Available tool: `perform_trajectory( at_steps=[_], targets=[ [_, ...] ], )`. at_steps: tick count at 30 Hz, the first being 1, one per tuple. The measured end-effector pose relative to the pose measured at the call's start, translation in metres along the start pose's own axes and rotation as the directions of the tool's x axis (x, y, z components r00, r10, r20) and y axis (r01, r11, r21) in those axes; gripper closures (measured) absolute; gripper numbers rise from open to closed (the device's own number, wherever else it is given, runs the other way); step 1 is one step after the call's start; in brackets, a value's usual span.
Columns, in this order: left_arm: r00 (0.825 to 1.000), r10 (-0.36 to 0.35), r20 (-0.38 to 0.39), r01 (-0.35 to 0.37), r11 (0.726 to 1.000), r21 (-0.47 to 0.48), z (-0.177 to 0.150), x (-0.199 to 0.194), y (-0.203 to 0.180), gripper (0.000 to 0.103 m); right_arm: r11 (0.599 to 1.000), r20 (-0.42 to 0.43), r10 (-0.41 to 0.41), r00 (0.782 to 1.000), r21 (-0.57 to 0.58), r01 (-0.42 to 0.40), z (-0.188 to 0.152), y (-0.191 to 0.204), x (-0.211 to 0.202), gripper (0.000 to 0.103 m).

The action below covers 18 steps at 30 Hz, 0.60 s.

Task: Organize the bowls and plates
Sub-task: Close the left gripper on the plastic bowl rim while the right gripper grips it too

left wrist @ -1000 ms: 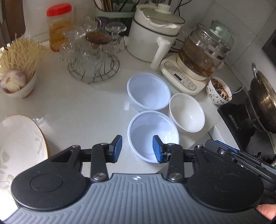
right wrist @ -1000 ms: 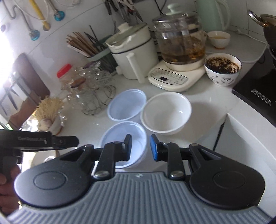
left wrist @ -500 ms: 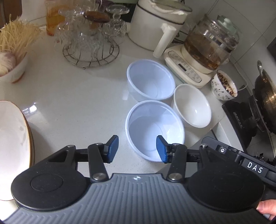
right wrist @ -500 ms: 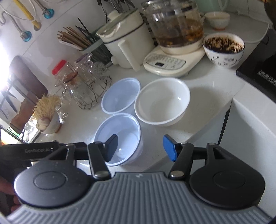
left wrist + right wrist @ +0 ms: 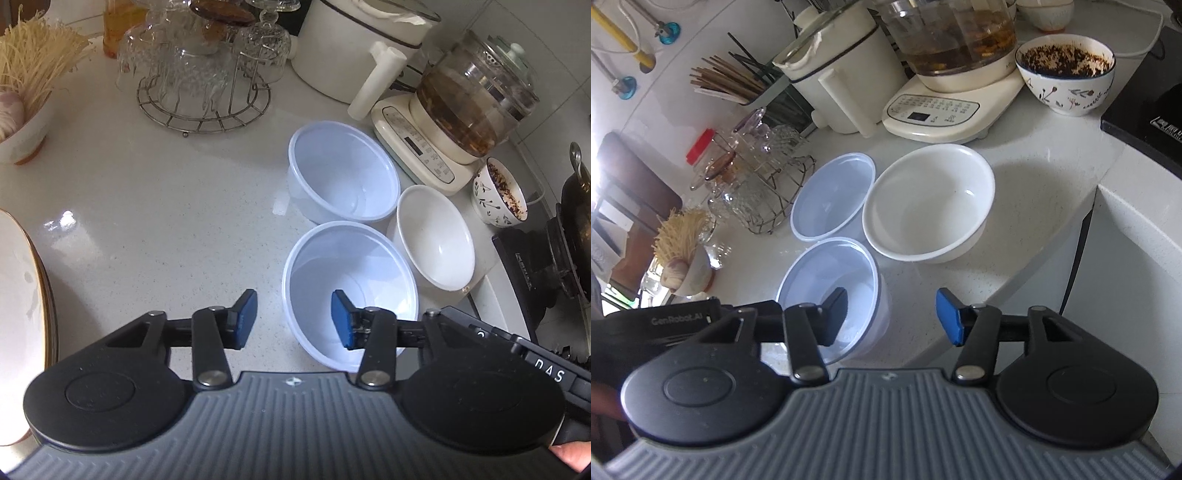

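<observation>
While both straddle the near plastic bowl's (image 5: 351, 280) rim on the table (image 5: 155, 221), my left hand-held gripper (image 5: 293, 319) and right hand-held gripper (image 5: 892, 317) are closing, unclenched; the white bowl (image 5: 929, 201) sits far right.

a: what sort of place is this?
b: a home kitchen. a speckled white table (image 5: 155, 206) carries a glass kettle (image 5: 476, 99), chopsticks (image 5: 727, 79) and bowls, with a wok (image 5: 578, 206) far right.
</observation>
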<state>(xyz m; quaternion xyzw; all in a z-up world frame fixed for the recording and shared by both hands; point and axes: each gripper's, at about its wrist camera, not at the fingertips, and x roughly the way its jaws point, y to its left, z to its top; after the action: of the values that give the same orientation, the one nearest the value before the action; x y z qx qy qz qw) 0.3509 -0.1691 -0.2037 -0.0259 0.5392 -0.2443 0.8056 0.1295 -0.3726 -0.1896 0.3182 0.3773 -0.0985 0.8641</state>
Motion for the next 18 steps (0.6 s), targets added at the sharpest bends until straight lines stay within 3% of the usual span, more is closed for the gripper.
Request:
perform_trajectory(
  at_steps=[7,14,18],
  targets=[
    [0.999,-0.021,-0.031,0.020,0.999,-0.029,0.001,0.014,0.006,0.070,1.000,-0.049,0.017,0.999,0.012,-0.016,0.000,0.002,0.018,0.054],
    [0.998,-0.044,-0.045,0.042,0.998,-0.056,0.003,0.019,0.010,0.092,1.000,-0.091,0.028,0.995,0.014,-0.027,-0.001,0.005,0.034,0.071],
    [0.997,-0.058,-0.045,0.055,0.997,-0.063,0.002,0.020,0.011,0.094,1.000,-0.112,0.030,0.993,0.008,-0.029,-0.001,0.007,0.039,0.081]
  ],
)
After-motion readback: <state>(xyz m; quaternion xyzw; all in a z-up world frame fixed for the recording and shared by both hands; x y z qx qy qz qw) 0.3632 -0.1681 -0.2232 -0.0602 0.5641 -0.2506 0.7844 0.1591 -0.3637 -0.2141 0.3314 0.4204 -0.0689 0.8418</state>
